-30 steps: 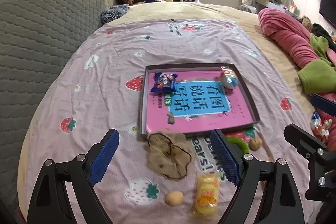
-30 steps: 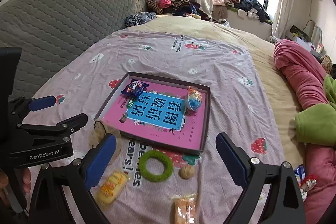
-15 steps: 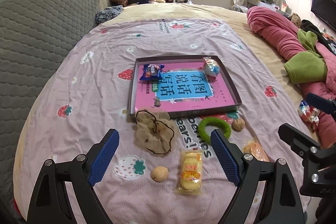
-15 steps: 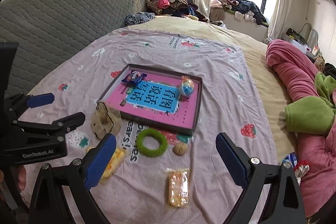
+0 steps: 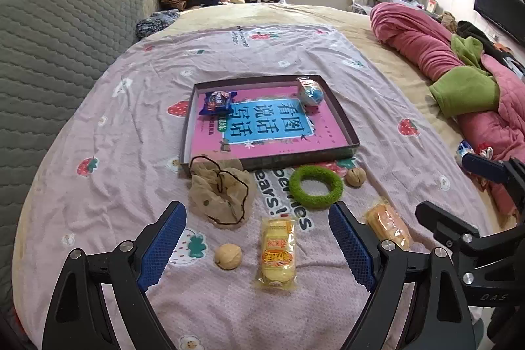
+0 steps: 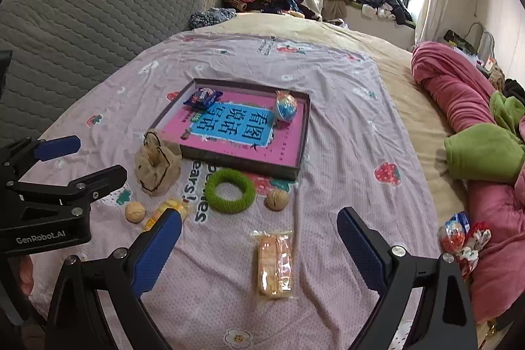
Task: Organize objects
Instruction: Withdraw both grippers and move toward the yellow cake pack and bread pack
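Two tools, left tool (image 5: 256, 246) and right tool (image 6: 259, 246), we hold spread and empty low in frame, snacks loose before the tray (image 5: 347, 128) awaiting sorting.

A thin, matt pink cotton sheet printed with strawberries (image 5: 98, 127) is spread over the bed, slightly wrinkled. At its 12 o'clock a shallow dark cardboard tray (image 5: 341, 113) is lined with a glossy pink and blue paper cover. Inside, a shiny blue foil snack packet (image 5: 217, 102) is seen. At 6 o'clock a glossy clear-plastic yellow cake wrapper (image 5: 277, 251) is laid beside a rough-shelled tan walnut (image 5: 228, 256). A fuzzy green ring (image 6: 231, 191) and a sheer beige gauze scrunchie (image 5: 220, 194) are matt. The quilted grey headboard (image 6: 98, 12) looks soft.
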`<state>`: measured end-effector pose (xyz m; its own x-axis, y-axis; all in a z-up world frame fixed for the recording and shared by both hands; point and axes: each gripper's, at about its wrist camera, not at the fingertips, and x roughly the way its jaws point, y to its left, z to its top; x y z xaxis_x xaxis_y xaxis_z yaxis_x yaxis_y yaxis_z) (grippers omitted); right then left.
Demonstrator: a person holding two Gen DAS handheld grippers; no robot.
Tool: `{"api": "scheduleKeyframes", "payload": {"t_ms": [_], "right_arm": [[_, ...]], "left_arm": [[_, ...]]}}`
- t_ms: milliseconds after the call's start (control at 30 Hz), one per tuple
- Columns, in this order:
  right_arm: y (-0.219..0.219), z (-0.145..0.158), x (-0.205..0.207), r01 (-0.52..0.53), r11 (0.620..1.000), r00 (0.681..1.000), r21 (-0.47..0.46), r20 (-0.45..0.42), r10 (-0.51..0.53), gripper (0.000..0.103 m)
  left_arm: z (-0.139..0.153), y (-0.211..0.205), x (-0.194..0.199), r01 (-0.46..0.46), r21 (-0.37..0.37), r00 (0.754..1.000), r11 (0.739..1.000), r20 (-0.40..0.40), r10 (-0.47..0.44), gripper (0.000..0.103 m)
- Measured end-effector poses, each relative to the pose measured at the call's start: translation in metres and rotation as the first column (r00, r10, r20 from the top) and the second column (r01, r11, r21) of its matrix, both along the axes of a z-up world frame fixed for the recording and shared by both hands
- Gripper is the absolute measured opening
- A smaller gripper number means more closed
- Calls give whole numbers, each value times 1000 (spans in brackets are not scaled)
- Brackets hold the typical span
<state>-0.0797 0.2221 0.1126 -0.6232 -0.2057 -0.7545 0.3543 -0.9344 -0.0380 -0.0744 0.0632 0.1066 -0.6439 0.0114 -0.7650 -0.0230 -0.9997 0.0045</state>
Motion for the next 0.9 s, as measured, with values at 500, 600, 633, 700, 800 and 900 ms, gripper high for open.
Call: {"api": "scheduleKeyframes", "payload": {"t_ms": [500, 600, 633, 700, 800, 900], "right_arm": [[6, -28, 2, 17, 1000, 999, 18, 36, -17, 96], [7, -35, 2, 21, 1000, 999, 21, 48, -22, 96], [7, -38, 2, 20, 1000, 998, 23, 53, -22, 96], [7, -43, 2, 21, 999, 998, 29, 60, -23, 96], [6, -52, 1, 20, 999, 997, 37, 74, -22, 96], [5, -61, 1, 22, 999, 996, 47, 84, -26, 96]], "left_arm": [[-31, 6, -4, 68, 33, 997, 997, 43, -69, 89], [-41, 11, -4, 98, 31, 994, 995, 51, -99, 89], [-44, 12, -4, 108, 32, 993, 994, 53, -110, 89], [-50, 13, -4, 119, 35, 991, 992, 59, -121, 89], [-59, 12, -7, 121, 34, 990, 992, 73, -123, 89], [-68, 10, -10, 120, 40, 988, 992, 88, -123, 89]]}}
